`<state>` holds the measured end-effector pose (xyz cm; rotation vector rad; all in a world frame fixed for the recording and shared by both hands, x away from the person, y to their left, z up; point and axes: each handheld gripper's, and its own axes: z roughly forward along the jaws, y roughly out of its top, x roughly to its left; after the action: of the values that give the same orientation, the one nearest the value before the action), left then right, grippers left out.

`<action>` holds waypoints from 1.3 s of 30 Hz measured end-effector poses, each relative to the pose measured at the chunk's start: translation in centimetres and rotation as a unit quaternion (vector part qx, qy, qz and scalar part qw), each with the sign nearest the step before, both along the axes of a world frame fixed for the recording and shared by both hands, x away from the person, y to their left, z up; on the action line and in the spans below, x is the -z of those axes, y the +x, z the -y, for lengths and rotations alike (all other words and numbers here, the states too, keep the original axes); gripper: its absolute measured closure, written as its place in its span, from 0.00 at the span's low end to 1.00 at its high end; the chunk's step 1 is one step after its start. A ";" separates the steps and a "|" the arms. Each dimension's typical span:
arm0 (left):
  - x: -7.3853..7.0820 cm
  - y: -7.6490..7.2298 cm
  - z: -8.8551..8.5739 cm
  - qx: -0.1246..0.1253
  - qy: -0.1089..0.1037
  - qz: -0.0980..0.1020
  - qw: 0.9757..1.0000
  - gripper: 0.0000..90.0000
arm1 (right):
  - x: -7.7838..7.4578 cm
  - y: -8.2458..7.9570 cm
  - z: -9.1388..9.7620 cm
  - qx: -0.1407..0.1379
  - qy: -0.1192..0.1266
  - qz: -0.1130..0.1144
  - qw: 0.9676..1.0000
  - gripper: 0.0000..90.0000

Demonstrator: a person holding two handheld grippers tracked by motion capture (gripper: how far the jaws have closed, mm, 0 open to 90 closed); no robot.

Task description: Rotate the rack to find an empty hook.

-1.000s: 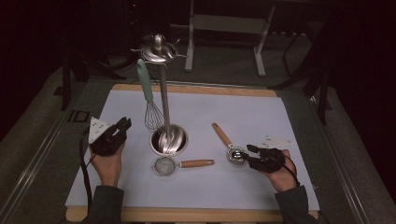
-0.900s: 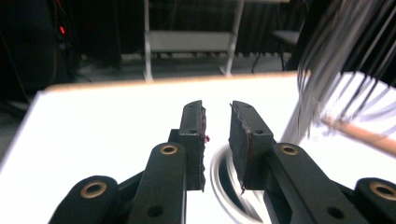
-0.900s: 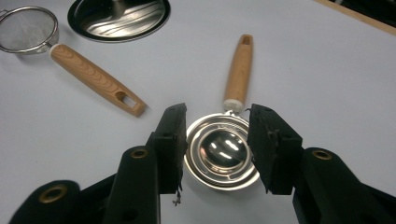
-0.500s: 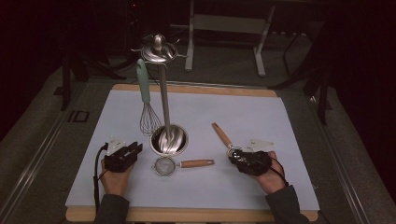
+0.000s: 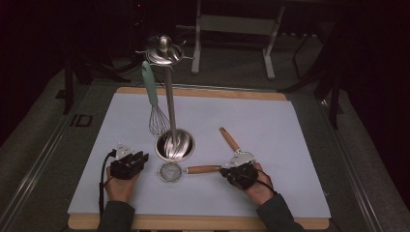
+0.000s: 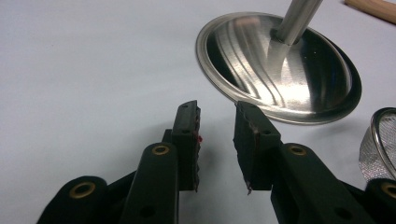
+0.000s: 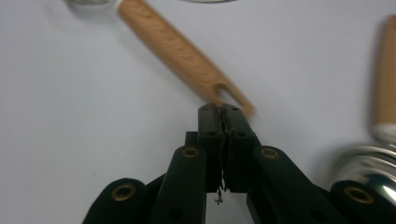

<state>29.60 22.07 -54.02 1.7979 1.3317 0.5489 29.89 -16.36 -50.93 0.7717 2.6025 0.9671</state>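
Near edge of the counter, high view. Left claw sits at 8 o'clock from the stand base, low over the white sheet. Its jaws have just been opening and stand at a middling gap with nothing between them; it looks parked, ready to steady something.

Right claw is at 4 o'clock from the base. Its jaws have just been closing and now meet pad to pad, tips at the slotted end of the strainer handle. The wood is not between them, so likely a missed pinch or a nudge.

The strainer lies flat at 6 o'clock, just beside the base, handle pointing toward 3. A second wooden-handled utensil lies by the right claw.

Farther back, a whisk hangs from the stand, apparently where the utensils are kept.
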 end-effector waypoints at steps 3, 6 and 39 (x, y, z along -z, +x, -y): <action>0.0 0.0 0.0 0.000 0.000 0.000 1.000 0.78 | 0.4 0.1 -1.2 -0.011 -0.007 -0.002 1.000 0.96; 0.0 0.0 0.1 0.002 0.003 0.002 1.000 0.78 | 0.8 0.3 -2.3 -0.018 -0.016 -0.005 1.000 0.96; -0.1 -0.9 1.3 0.054 0.008 0.000 0.999 1.00 | 0.4 7.0 -6.4 0.026 -0.035 -0.011 0.999 0.98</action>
<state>28.71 20.80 -53.94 1.8699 1.2256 0.5030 36.89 -9.96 -51.35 0.8333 2.6055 0.8537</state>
